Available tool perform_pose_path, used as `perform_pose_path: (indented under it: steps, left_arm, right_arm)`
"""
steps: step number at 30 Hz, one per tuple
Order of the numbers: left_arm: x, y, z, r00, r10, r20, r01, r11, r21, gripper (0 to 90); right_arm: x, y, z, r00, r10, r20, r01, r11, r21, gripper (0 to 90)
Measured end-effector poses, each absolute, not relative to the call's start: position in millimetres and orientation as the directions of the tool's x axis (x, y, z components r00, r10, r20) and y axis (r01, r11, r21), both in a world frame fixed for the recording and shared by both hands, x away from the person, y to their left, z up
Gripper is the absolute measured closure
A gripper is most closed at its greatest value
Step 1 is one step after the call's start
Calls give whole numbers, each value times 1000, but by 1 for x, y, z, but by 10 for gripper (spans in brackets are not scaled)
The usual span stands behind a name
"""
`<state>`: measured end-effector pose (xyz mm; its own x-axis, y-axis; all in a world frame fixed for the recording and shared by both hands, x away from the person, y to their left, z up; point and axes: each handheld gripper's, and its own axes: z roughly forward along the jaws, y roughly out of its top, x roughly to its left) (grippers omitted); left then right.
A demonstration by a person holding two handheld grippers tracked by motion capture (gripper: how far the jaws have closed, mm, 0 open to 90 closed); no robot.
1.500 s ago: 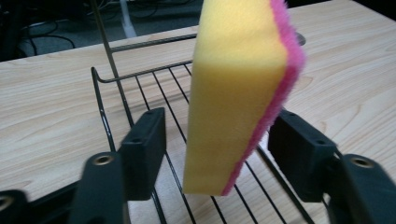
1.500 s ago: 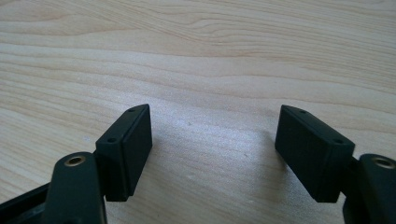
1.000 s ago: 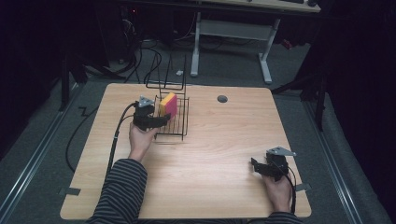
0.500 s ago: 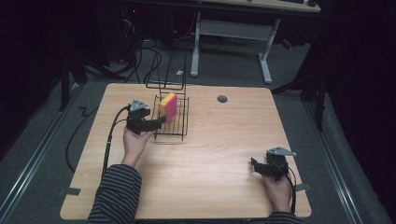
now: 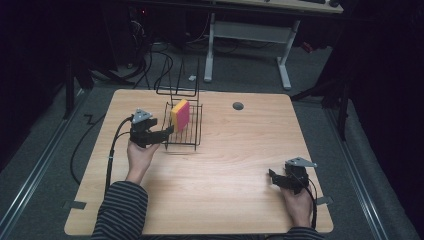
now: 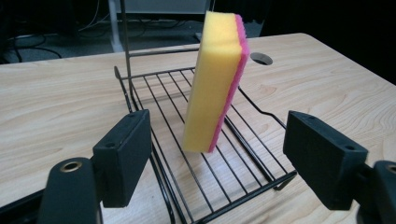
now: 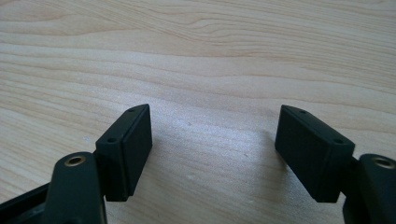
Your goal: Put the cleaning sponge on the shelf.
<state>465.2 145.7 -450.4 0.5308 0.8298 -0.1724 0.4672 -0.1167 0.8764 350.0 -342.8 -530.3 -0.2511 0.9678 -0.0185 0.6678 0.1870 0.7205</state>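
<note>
Wooden table [image 5: 225, 175]: sponge [image 5: 180, 114] in rack [image 5: 192, 136]

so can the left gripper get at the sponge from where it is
Probably yes: the left gripper faces the sponge with open jaws, nothing between. The sponge stands on edge on the rack.

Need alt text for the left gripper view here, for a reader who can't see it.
A yellow sponge with a pink scouring side stands on end on a black wire rack, apart from and beyond the open left gripper, whose jaws have just been closing a little with nothing between them. The rack sits on a light wooden table.
</note>
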Motion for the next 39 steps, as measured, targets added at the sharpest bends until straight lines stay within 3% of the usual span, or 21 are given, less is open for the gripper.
perform_pose_path:
  steps: [27,39]
  left_arm:
    - [442,181,-441,486,854,-188,452,-61,890,254]
    - [435,188,-436,474,868,-147,446,-93,890,254]
  right_arm:
    - [350,-343,-530,-250,968,-16,669,185,720,276]
    - [350,-343,-530,-250,968,-16,669,185,720,276]
